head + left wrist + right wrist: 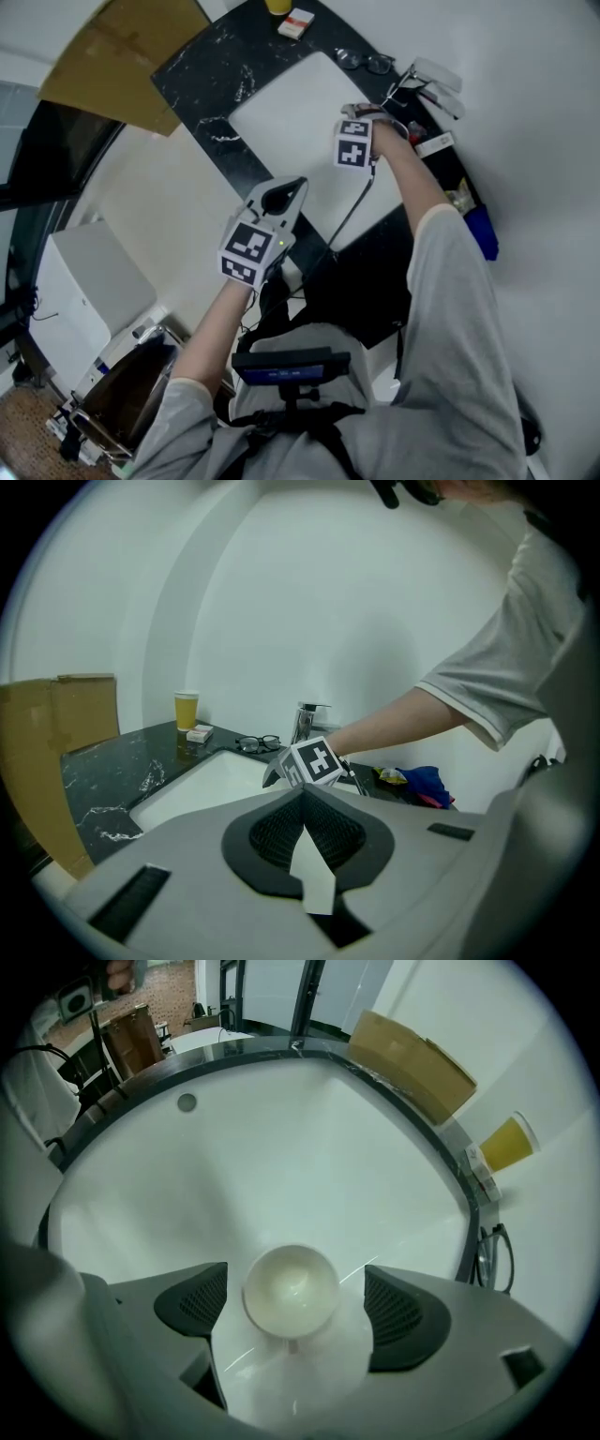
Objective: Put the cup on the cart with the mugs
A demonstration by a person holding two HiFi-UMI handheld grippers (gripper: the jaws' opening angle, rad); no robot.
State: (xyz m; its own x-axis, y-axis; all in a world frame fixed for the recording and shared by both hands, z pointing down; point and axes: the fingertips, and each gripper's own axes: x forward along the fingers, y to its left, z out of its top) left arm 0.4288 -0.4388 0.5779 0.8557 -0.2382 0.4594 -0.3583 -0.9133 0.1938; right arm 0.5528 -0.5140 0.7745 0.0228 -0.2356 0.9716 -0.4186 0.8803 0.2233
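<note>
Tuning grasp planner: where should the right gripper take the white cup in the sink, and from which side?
Probably across the rim, from straight above: the cup sits upright in the sink, mouth up, round, centred between the right gripper's open jaws.

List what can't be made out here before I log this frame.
Cup: head view, hidden under the right gripper.
Cart and mugs: shown in no view.
Small box: print too small in every view.
Cup's handle: right gripper view looks straight down into the cup, and no handle shows clearly.

Black marble counter (pixel 199 67), white sink (pixel 281 122) with white cup (pixel 291 1288), yellow tumbler (pixel 187 711), box (pixel 296 22), glasses (pixel 366 62)
</note>
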